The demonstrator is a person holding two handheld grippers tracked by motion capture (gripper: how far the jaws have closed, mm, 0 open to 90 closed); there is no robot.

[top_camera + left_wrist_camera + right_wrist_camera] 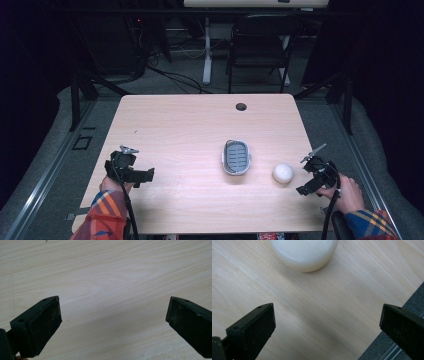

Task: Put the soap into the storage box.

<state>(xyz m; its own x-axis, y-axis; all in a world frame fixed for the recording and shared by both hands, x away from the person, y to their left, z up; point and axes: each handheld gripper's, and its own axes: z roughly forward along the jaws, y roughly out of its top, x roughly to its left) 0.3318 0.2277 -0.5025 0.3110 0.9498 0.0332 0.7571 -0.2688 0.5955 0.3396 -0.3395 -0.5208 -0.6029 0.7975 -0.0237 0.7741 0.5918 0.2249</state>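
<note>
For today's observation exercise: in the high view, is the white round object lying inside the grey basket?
No. The white round object sits on the bare table, apart from the grey basket, on the side nearer the right gripper.

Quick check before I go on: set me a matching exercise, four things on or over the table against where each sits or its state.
Things:
1. white round object
2. grey dish
3. left gripper
4. cable hole

Places or states:
A. far edge of the table
B. open, over bare wood at the near left
C. middle of the table, nothing in it
D. near right, between the dish and the right gripper

Pairs: 1-D, 2-C, 3-B, 4-A
</note>
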